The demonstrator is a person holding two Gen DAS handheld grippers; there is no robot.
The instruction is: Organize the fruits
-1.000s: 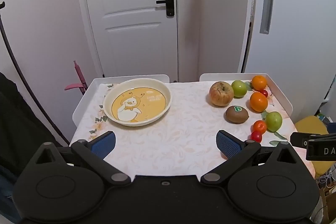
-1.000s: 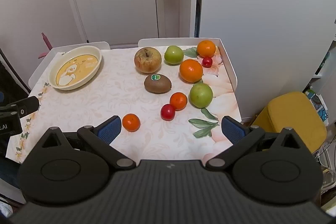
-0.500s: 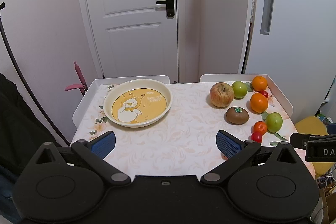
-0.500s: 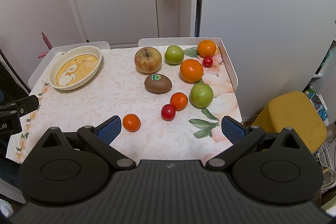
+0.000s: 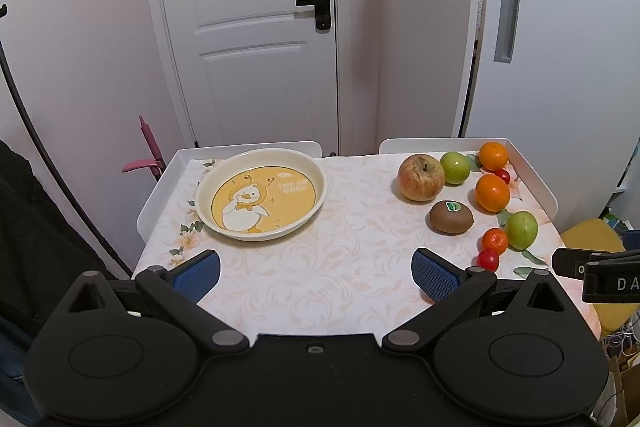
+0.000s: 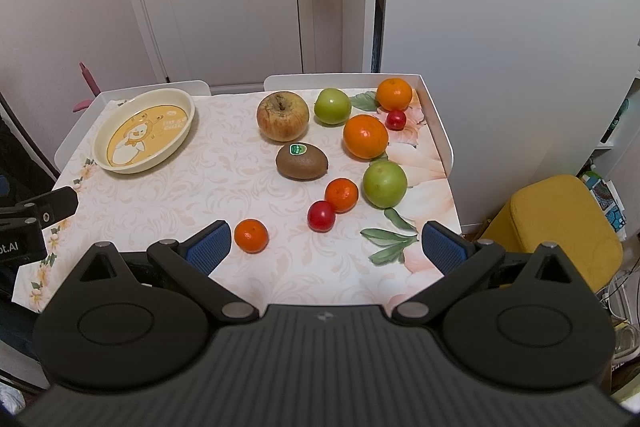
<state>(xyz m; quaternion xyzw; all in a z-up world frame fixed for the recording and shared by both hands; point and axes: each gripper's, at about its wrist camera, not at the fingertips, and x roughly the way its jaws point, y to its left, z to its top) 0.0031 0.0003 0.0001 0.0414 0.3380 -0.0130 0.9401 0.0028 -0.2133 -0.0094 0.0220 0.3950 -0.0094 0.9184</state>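
Table (image 6: 248, 279) near edge has no lip, probably; both grippers (image 5: 316, 271) (image 6: 326, 245) released, empty, so a nudged mandarin (image 6: 251, 235) could roll off before reaching plate (image 6: 180, 141).

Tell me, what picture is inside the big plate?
A white duck on yellow, inside the cream plate. The left wrist view shows it best.

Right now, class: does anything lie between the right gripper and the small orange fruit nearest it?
Nothing visible does. The right gripper is open and the small orange fruit sits on bare tablecloth just ahead of its left finger.
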